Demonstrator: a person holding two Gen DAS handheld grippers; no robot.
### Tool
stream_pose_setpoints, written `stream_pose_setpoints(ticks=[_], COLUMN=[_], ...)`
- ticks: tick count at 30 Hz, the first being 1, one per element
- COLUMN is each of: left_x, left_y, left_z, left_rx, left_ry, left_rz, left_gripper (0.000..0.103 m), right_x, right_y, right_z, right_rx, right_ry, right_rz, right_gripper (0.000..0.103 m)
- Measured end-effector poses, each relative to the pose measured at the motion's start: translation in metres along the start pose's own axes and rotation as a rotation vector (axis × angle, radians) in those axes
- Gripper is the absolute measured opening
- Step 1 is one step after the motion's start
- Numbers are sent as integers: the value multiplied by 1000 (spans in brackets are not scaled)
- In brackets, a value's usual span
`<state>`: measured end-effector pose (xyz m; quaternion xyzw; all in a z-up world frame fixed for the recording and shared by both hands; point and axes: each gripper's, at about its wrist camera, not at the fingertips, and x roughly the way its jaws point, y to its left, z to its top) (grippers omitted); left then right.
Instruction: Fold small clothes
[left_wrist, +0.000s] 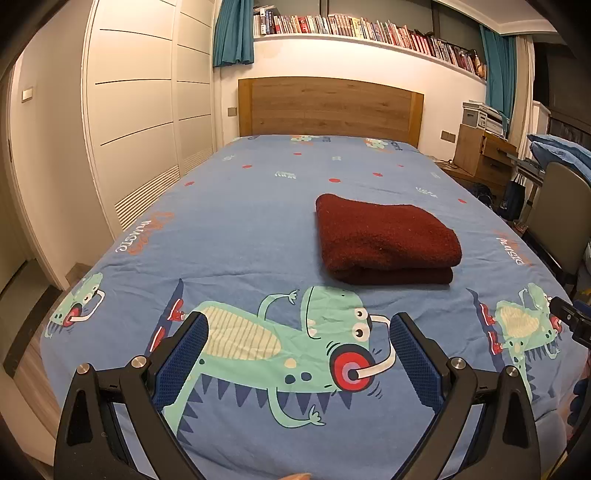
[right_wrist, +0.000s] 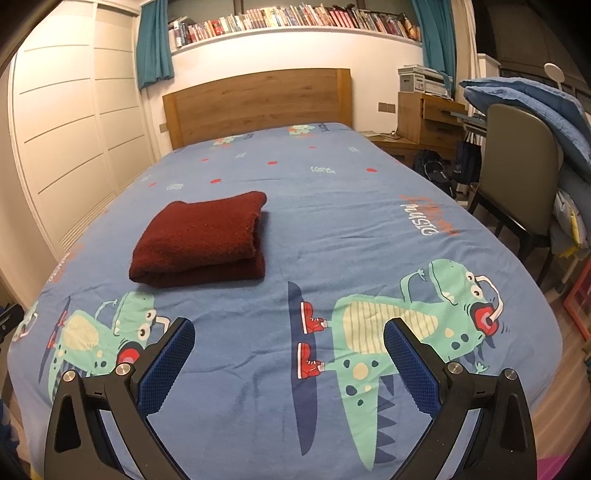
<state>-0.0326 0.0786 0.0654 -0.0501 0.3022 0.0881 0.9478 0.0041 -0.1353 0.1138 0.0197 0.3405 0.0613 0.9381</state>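
We noted the bed (left_wrist: 258, 221), blue dinosaur-print sheet, as the work surface. The dark red garment (left_wrist: 384, 240) lay on it already folded into a squared stack, toward mid-bed, well apart from both tools. Left gripper (left_wrist: 298, 354) and right gripper (right_wrist: 289, 360) hovered near the foot edge, jaws spread wide, holding nothing; we judged the fold complete.
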Motion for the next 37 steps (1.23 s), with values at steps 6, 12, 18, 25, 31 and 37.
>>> stream_pose_setpoints(ticks=[6,12,18,25,31,37], left_x=[-2,-2,-1,-1,-1,-1], left_y=[-2,-4,-8,-10,-10,-10], left_z=[1,1,0,-1,-1,-1], left_rx=[6,14,19,25,24,24], left_ry=[-10,-11,-6,-8,-8,-3], left_rz=[3,-3,-8,-1,0,-1], left_gripper=[98,98,98,99,99,98], right_x=[2,3,6,9,8,8], right_y=[-3,-6,-7,-10,-11,-13], right_z=[-1,-3,-6,-9,-10,-11], right_rx=[7,12,12,17,21,24], right_ry=[4,10,18,26,25,28], right_rz=[-5,-13,-18,-23,-26,-28], right_gripper=[102,102,102,102,102,102])
